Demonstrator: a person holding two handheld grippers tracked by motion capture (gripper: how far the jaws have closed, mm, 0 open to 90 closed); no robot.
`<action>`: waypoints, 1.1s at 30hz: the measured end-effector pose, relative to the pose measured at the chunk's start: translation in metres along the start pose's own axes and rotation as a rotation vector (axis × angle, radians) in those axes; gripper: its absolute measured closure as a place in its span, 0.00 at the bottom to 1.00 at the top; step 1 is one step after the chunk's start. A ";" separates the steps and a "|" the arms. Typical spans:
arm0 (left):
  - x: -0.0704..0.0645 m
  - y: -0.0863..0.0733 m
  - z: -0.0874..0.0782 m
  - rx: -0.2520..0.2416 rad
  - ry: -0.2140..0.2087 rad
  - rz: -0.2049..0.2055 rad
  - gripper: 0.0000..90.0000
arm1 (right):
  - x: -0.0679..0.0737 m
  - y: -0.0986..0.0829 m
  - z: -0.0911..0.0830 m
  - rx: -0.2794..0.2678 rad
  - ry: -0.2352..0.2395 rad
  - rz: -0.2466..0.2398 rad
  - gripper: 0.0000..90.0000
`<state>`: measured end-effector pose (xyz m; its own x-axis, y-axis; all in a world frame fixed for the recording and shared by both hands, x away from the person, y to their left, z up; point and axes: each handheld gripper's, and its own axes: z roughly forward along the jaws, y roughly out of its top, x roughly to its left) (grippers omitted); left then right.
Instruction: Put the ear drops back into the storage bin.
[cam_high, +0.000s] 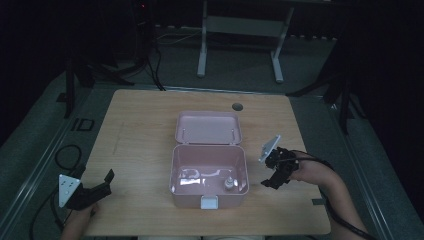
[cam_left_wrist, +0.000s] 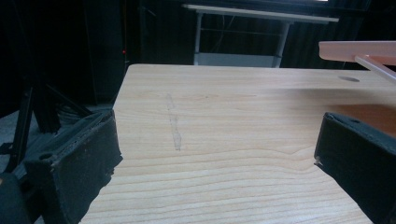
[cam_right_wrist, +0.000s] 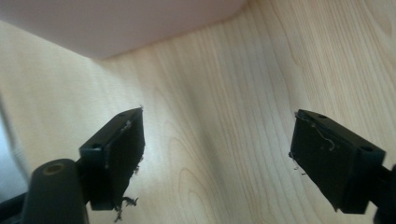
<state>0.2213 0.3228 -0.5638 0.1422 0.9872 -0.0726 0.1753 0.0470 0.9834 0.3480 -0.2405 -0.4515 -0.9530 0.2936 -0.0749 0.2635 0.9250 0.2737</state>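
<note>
Left tongs (cam_high: 102, 182): near left corner of the tabletop (cam_high: 140, 130), jaws spread wide, nothing between them; pointing toward the box. In the left gripper view the jaws frame bare wood, with the lid's edge (cam_left_wrist: 359, 49) at upper right.
Box (cam_high: 209, 170): pink, open, near the front edge at mid-width of the tabletop; white latch (cam_high: 209, 202) on its near wall.
Box contents: one small pale bottle-like item (cam_high: 229, 183), upright near the front right corner of the box floor; too small to identify.
Right tongs (cam_high: 272, 184): just right of the box, apart from its wall, jaws released and empty, tipped down toward the tabletop. The right gripper view shows wood grain between the jaws, the pink wall (cam_right_wrist: 116, 23) at the top.
Lid (cam_high: 209, 128): hinged at the box's far wall, thrown back, inner face up.
Hole (cam_high: 237, 106): round, near the far edge, beyond the lid.
</note>
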 end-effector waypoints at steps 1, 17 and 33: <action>0.000 0.000 0.000 0.000 0.000 0.000 0.00 | -0.001 -0.004 0.003 -0.012 -0.007 0.011 0.22; 0.000 0.000 0.000 -0.001 0.001 -0.001 0.00 | -0.003 -0.068 0.045 -0.168 -0.152 0.249 0.19; 0.000 0.000 0.000 -0.001 0.002 -0.001 0.00 | -0.001 -0.105 0.061 -0.295 -0.326 0.514 0.15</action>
<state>0.2212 0.3226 -0.5638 0.1399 0.9875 -0.0728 0.1741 0.0478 0.9836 0.3305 -0.3236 -0.5386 -0.6115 0.7791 -0.1382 0.5753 0.5576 0.5984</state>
